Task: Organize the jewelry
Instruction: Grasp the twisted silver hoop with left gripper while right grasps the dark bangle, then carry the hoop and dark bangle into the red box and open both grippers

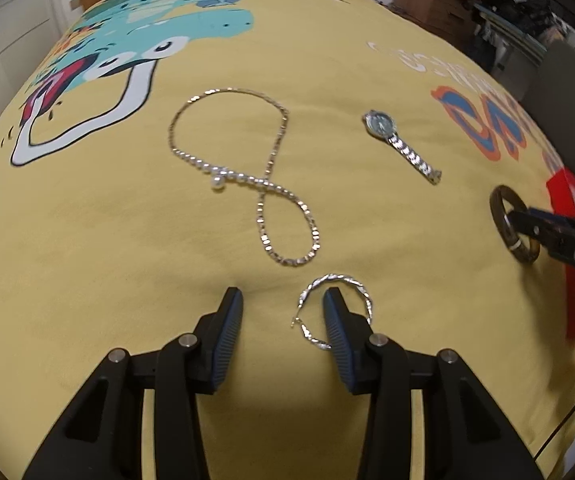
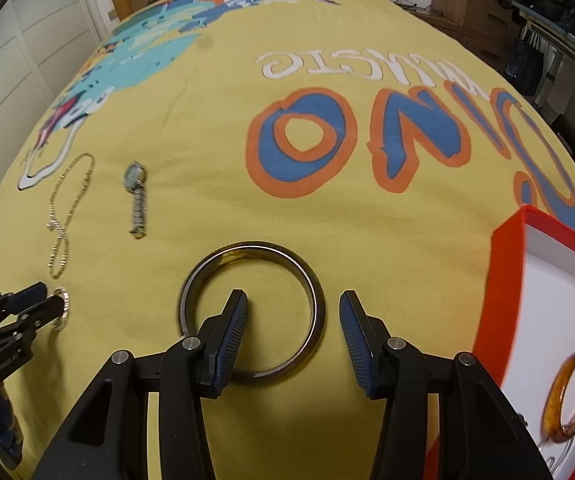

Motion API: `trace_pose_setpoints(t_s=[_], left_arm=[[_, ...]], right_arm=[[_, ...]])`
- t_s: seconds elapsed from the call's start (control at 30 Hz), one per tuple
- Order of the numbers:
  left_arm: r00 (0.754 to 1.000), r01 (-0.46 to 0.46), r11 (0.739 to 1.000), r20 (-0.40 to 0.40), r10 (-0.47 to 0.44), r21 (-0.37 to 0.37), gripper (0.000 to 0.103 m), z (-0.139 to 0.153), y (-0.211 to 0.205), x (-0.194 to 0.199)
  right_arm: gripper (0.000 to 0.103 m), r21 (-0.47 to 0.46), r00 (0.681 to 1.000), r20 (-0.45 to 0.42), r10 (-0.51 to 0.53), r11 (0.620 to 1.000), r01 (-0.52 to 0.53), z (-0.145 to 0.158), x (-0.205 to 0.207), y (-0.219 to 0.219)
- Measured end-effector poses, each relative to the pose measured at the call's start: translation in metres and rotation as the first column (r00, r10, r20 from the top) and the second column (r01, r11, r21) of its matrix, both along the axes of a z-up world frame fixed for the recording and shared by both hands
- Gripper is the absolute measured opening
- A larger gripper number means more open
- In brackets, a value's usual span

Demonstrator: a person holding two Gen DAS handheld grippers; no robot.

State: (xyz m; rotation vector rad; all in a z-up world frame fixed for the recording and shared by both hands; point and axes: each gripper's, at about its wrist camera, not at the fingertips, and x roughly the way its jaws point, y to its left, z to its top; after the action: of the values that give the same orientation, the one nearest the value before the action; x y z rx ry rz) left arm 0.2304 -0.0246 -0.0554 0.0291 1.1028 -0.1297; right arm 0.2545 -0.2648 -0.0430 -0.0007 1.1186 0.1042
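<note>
Bed with yellow printed cover [image 1: 87, 240]. Left to right: silver necklace [image 1: 247, 176] lying in a figure-eight, watch [image 1: 401, 144] flat beside it, well apart. Left claw [image 1: 283, 300] wide open, holding nothing; twisted silver hoop earring [image 1: 343, 280] lies around its right finger. Right claw [image 2: 293, 300] wide open, holding nothing; left finger inside the dark bangle [image 2: 255, 250], right finger outside the rim. Far right: red-rimmed white box [image 2: 507, 248] with amber bangle [image 2: 571, 394] in it.
</note>
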Motion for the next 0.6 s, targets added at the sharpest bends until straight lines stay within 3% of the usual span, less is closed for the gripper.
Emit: trace_pose_setpoints(t_s=[0.07, 0.2, 0.3, 0.6], left_arm=[[1.0, 0.009, 1.0, 0.003, -0.009, 0.014, 0.035, -0.002, -0.003, 0.001], [1.0, 0.013, 0.999, 0.021, -0.014, 0.03, 0.007, -0.002, -0.004, -0.002], [1.0, 0.012, 1.0, 0.027, -0.013, 0.016, 0.006, 0.001, -0.001, -0.006], [0.997, -0.034, 0.999, 0.072, 0.033, 0.011, 0.005, 0.027, 0.013, -0.033]], right_arm=[[0.047, 0.0, 1.0, -0.004, -0.001, 1.0, 0.001, -0.005, 0.003, 0.0], [0.031, 0.026, 1.0, -0.006, 0.007, 1.0, -0.007, -0.01, 0.007, 0.001], [0.011, 0.038, 1.0, -0.002, 0.03, 0.999, -0.03, -0.009, 0.004, 0.007], [0.009, 0.096, 0.995, 0.1, 0.024, 0.995, -0.034, 0.023, -0.036, 0.014]])
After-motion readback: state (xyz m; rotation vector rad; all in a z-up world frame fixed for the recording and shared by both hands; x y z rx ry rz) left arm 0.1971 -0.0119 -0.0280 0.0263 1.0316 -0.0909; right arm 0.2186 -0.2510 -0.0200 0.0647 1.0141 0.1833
